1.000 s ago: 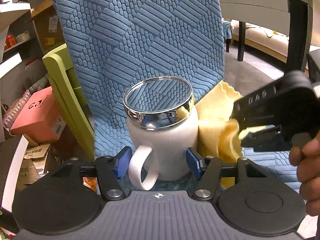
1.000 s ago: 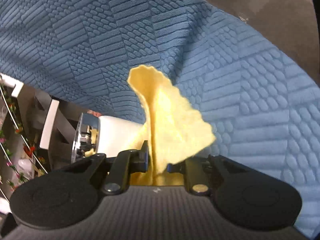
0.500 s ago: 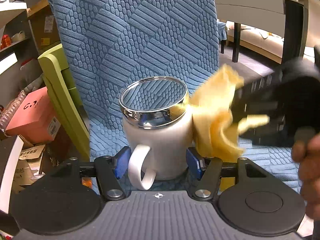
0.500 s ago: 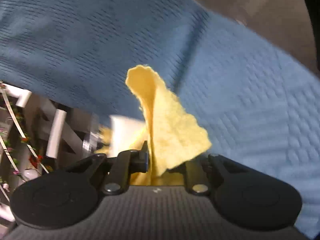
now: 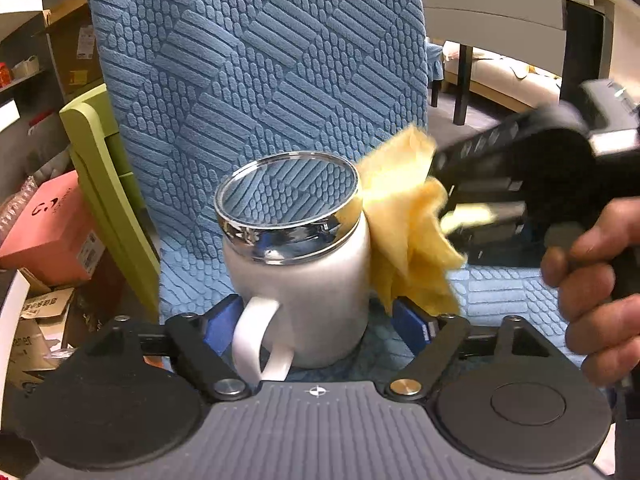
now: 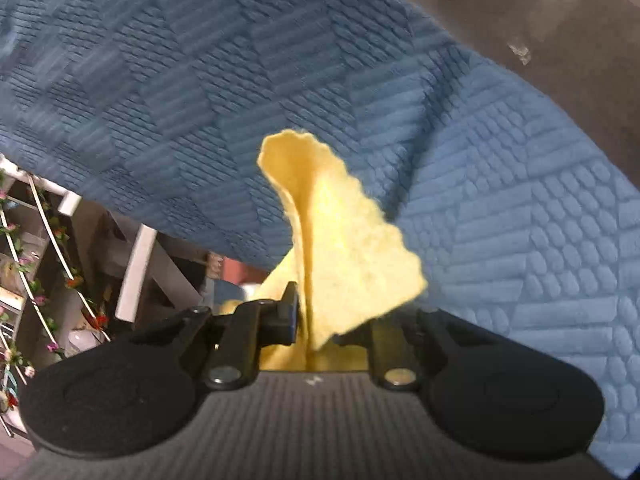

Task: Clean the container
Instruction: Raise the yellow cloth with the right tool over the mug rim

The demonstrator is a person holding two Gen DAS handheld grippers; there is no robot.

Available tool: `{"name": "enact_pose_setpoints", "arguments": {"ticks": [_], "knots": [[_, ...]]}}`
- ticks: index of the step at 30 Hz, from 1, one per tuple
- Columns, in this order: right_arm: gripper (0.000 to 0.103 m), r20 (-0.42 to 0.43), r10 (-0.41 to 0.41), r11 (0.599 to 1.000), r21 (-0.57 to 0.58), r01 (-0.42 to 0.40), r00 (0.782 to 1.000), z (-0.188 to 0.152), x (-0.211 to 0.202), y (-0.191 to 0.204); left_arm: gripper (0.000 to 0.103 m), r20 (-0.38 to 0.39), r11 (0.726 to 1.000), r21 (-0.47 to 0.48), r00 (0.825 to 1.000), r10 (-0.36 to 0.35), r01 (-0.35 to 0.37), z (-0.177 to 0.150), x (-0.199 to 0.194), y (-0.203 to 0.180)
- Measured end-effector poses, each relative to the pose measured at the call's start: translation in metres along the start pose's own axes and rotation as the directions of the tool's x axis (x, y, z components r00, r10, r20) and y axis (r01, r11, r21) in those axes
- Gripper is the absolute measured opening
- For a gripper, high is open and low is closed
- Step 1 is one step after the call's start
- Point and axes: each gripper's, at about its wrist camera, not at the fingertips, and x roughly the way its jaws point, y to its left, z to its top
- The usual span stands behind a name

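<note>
A white mug [image 5: 304,280] with a chrome lid [image 5: 288,200] and a handle facing me sits upright between my left gripper's [image 5: 318,322] blue pads [image 5: 412,320], which are shut on its base. My right gripper [image 6: 316,316] is shut on a yellow cloth [image 6: 340,256]. In the left wrist view that cloth [image 5: 404,236] presses against the mug's right side, just under the lid, with the right gripper [image 5: 472,216] behind it. The mug is hidden in the right wrist view.
A blue textured chair cover [image 5: 260,72] forms the back and seat [image 6: 520,220] under the mug. A green board [image 5: 104,184], a pink box [image 5: 44,232] and cardboard clutter stand at the left. A shelf with flowers [image 6: 36,280] lies beyond the chair.
My right gripper has carried the cloth up along the mug's right side, from low beside the body to lid height. The mug has stayed in my left gripper.
</note>
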Motion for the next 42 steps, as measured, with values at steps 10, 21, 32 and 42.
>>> {"name": "enact_pose_setpoints", "arguments": {"ticks": [10,21,32,42], "knots": [[0.018,-0.036,0.056,0.996,-0.071,-0.059,0.998,0.014,0.011,0.010,0.093,0.009,1.000,-0.020,1.000,0.023,-0.022,0.003,0.008,0.002],[0.018,-0.098,0.115,0.987,-0.100,-0.125,0.988,0.028,0.029,0.021,0.094,0.037,0.989,-0.149,0.999,0.021,-0.016,0.007,0.015,0.015],[0.018,-0.158,0.144,0.971,-0.169,-0.170,0.977,0.033,0.045,0.033,0.094,0.053,0.980,-0.187,0.996,0.072,-0.061,0.011,0.027,0.012],[0.018,-0.234,0.182,0.955,-0.190,-0.229,0.955,0.044,0.066,0.043,0.090,0.088,0.979,-0.191,0.992,0.087,-0.069,0.011,0.030,0.014]]}}
